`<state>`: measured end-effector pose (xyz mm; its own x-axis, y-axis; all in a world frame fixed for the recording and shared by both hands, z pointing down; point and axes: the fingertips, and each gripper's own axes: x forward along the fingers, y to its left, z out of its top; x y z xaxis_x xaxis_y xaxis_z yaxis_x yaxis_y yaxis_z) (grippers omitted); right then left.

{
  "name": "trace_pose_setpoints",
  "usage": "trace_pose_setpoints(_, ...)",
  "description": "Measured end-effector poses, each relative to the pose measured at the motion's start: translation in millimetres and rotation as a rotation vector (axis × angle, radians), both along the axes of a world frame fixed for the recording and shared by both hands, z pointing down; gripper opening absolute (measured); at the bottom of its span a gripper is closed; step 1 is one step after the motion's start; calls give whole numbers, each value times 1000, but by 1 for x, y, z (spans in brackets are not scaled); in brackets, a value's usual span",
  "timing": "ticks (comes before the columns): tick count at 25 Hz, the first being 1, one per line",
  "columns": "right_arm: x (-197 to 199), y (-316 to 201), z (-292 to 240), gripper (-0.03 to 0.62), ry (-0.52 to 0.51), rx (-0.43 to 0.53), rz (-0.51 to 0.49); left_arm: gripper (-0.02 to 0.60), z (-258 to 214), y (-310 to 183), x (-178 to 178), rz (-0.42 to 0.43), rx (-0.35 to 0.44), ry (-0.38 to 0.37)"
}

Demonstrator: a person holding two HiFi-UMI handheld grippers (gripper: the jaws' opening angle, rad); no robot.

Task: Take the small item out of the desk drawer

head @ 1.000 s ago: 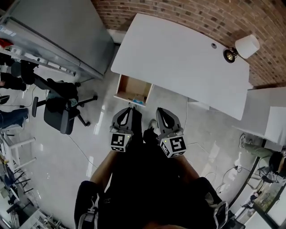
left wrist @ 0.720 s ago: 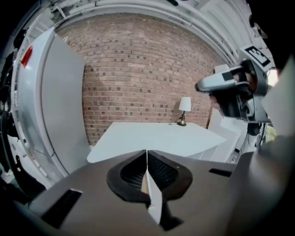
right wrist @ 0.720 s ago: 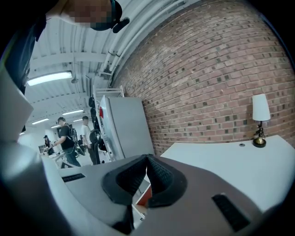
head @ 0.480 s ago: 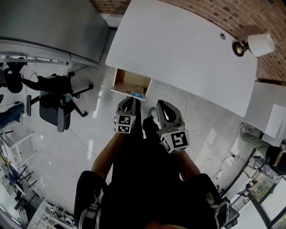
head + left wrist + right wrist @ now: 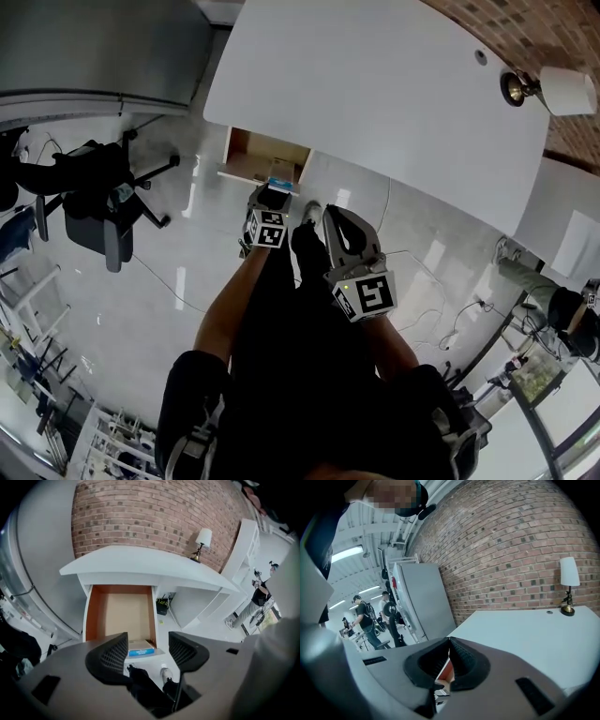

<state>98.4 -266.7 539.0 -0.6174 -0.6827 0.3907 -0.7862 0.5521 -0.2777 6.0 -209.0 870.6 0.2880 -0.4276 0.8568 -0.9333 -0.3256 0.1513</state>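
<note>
Before the open drawer [image 5: 121, 616], the left tongs [image 5: 147, 640] are being opened toward the ungrasped small box [image 5: 140, 648]; the right tongs [image 5: 449, 654] are being held shut, empty.

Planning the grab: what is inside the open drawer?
A small blue-and-white box lies at the brown drawer's front, seen between the opening left claw's jaws, untouched. The claw hides the drawer's front-left corner.
</note>
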Motion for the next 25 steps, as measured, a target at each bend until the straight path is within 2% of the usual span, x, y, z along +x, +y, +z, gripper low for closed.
trace_pose_setpoints(4, 3, -6, 18, 26, 10, -30, 20, 288, 45, 7, 4, -8, -102, -19)
trace_pose_setpoints(6, 4, -9, 25, 26, 15, -41, 28, 295, 62, 8, 2, -14, -127, -24)
trace_pose_setpoints(18, 18, -18, 71, 26, 37, -125, 64, 371, 136, 2, 0, -52, -203, -42)
trace_pose_setpoints(25, 23, -21, 86, 26, 48, -157, 84, 408, 156, 0, 5, -6, -216, -74)
